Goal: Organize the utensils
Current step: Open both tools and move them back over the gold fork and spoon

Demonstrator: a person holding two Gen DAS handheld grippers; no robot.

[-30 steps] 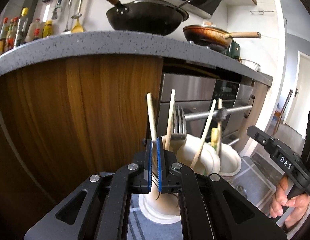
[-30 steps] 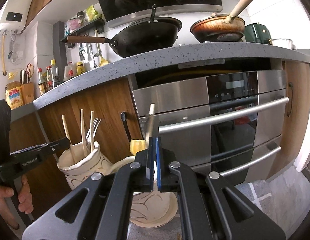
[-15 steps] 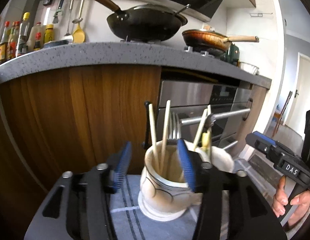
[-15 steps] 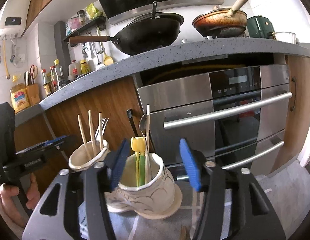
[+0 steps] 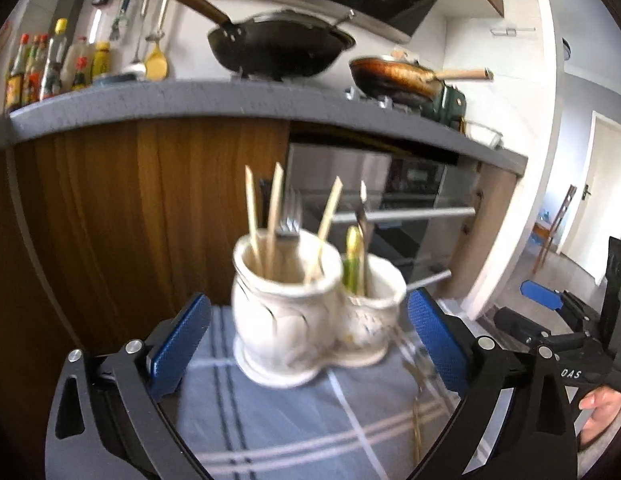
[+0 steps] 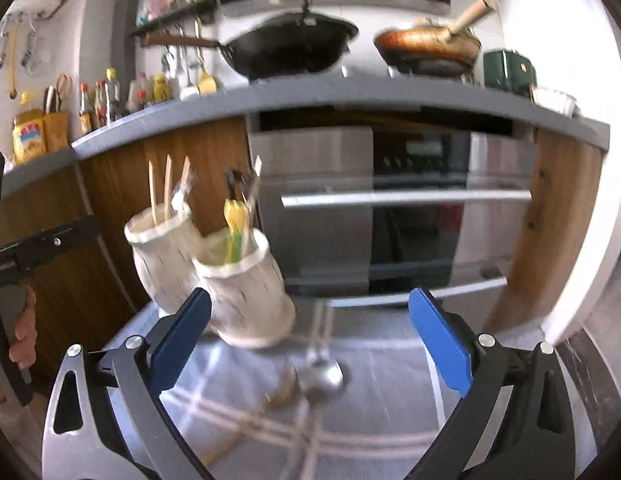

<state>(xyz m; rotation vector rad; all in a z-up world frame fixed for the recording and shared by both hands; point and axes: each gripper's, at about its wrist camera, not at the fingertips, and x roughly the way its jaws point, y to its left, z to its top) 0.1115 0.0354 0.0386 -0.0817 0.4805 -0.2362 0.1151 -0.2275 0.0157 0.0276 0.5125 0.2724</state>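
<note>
Two white ceramic holders stand side by side on a blue-grey striped cloth (image 5: pixel 294 420). The left holder (image 5: pixel 284 312) (image 6: pixel 162 256) holds wooden chopsticks (image 5: pixel 252 216) and a fork (image 5: pixel 288 220). The right holder (image 5: pixel 370 316) (image 6: pixel 246 292) holds a yellow-green utensil (image 6: pixel 234 228) and a metal one. A metal spoon (image 6: pixel 322 376) and a wooden-handled utensil (image 6: pixel 246 428) lie on the cloth before my right gripper (image 6: pixel 310 340). My left gripper (image 5: pixel 308 344) is open and empty in front of the holders. My right gripper is open and empty; it also shows at the right of the left wrist view.
A wood cabinet front (image 5: pixel 130 216) and a steel oven with bar handles (image 6: pixel 406 198) stand right behind the holders. Above is a grey counter (image 5: pixel 230 100) with a black wok, a frying pan and bottles. Another utensil (image 5: pixel 416 412) lies on the cloth at right.
Both grippers went from shut to wide open and pulled back from the holders. The views tilted down, so the cloth and the utensils lying on it came into view.
</note>
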